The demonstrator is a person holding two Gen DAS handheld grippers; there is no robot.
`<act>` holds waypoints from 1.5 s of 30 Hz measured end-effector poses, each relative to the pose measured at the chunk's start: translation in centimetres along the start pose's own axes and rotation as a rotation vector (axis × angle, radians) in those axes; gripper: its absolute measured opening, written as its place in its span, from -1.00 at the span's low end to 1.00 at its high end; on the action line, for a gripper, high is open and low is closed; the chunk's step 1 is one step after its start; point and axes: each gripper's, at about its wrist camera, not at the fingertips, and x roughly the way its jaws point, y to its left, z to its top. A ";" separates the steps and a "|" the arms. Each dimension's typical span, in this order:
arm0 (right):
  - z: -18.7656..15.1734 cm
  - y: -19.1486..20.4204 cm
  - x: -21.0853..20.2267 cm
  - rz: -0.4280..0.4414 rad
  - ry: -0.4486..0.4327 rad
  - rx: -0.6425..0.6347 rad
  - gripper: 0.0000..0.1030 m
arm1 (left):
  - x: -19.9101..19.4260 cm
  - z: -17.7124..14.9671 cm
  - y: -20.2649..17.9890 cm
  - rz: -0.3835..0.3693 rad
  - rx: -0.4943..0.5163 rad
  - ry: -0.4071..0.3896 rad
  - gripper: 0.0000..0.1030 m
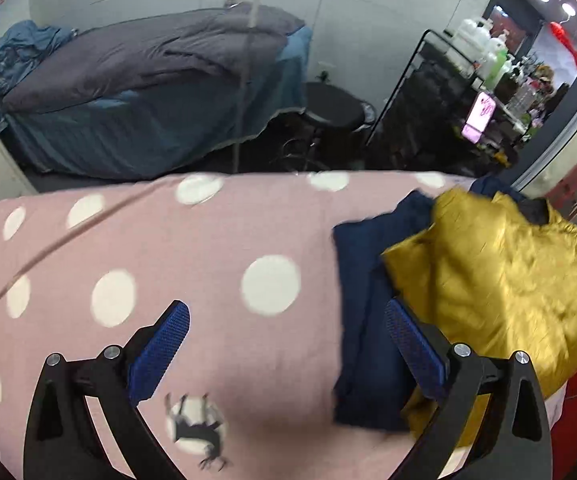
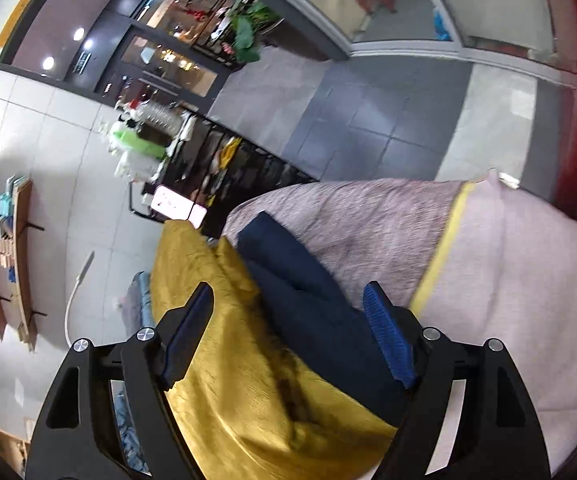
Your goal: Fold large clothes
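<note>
A: Status on the folding?

B: Two garments on the pink dotted sheet [image 1: 136,240], near its edge. Navy one [image 1: 362,280] looks folded flat, roughly rectangular. Mustard one [image 1: 500,280] lies bunched, partly over the navy one's far side. My read: navy done, mustard not.

A: Grippers?

B: Left gripper [image 1: 286,344] has its jaws spread wide, nothing between the pads. It hangs over bare sheet just beside the navy piece; one blue pad [image 1: 412,352] shows in front of the navy edge, can't tell if it touches. Right gripper [image 2: 288,332] also gapes, a bit less wide. Mustard and navy fabric [image 2: 308,292] sit under the gap, but the pads press on neither. Not holding anything, either one.

A: So both hands free. What's left?

B: Judging by the lumps, the mustard piece [image 2: 248,380] needs spreading and folding. Whether it's a separate garment or a lining of the same item, I can't say. Frames are blurred too.

A: Risk?

B: Shiny fabric, probably slippery. Pile is close to the bed edge.
</note>
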 end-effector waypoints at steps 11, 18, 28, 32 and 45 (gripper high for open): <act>-10.2 2.9 -4.9 -0.256 -0.001 -0.393 0.49 | -1.4 -11.9 -0.2 0.049 -0.011 0.189 0.88; -16.8 8.9 -5.5 -0.337 0.026 -0.687 0.50 | -2.8 -13.4 -9.7 -0.005 0.149 0.213 0.88; -17.5 12.8 -8.1 -0.372 -0.005 -0.895 0.54 | -6.7 -10.1 -17.4 -0.065 0.317 0.078 0.88; -21.1 14.9 -6.9 -0.345 0.129 -1.013 0.54 | -7.6 -8.5 -19.8 -0.032 0.299 0.067 0.88; -27.7 19.9 -6.9 -0.339 0.175 -1.243 0.74 | -8.9 -9.3 -24.3 0.016 0.324 0.111 0.88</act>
